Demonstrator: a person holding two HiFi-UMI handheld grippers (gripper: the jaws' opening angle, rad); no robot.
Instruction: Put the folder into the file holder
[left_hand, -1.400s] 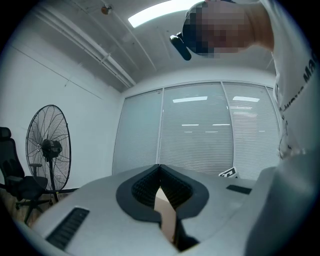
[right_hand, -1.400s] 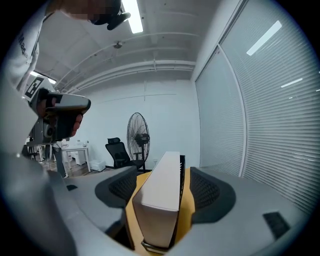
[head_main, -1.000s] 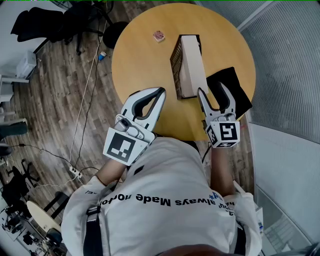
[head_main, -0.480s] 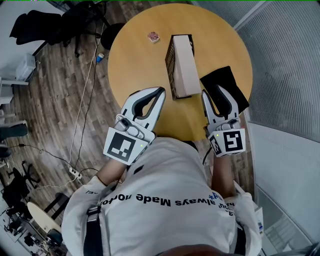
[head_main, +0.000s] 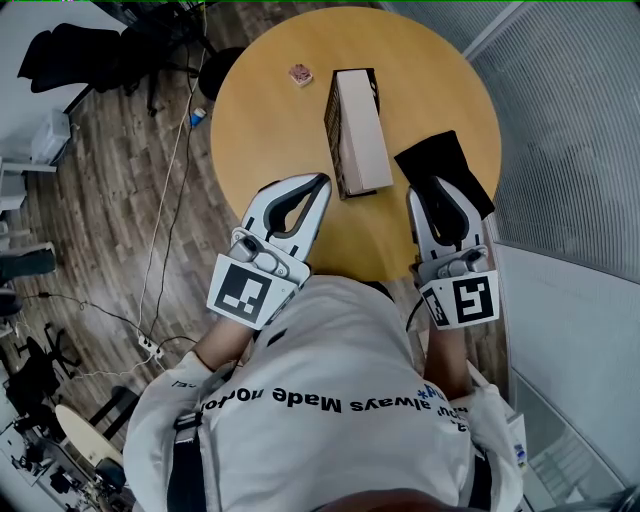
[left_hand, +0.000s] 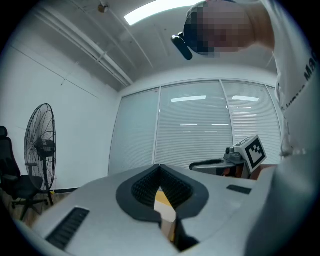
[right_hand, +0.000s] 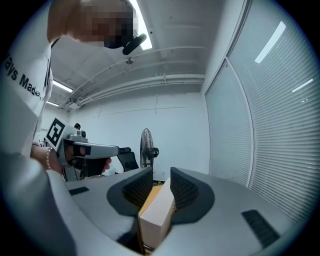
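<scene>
The folder (head_main: 362, 130) stands in the holder (head_main: 331, 130) at my 12 o'clock, which I judge is the wanted end state. My right claw (right_hand: 161, 172) is nearly closed and grips nothing. My left claw (left_hand: 160, 167) is closed.

A small pinkish thing (head_main: 299, 74) on the table (head_main: 260, 120) is looking too tiny for you to tell what it is. Your shirt (head_main: 330, 340) is covering the table's near edge. The black folder (head_main: 440, 160) is showing only its far end. In the left gripper view, the file holder (left_hand: 164, 209) is peeking through as a sliver.
</scene>
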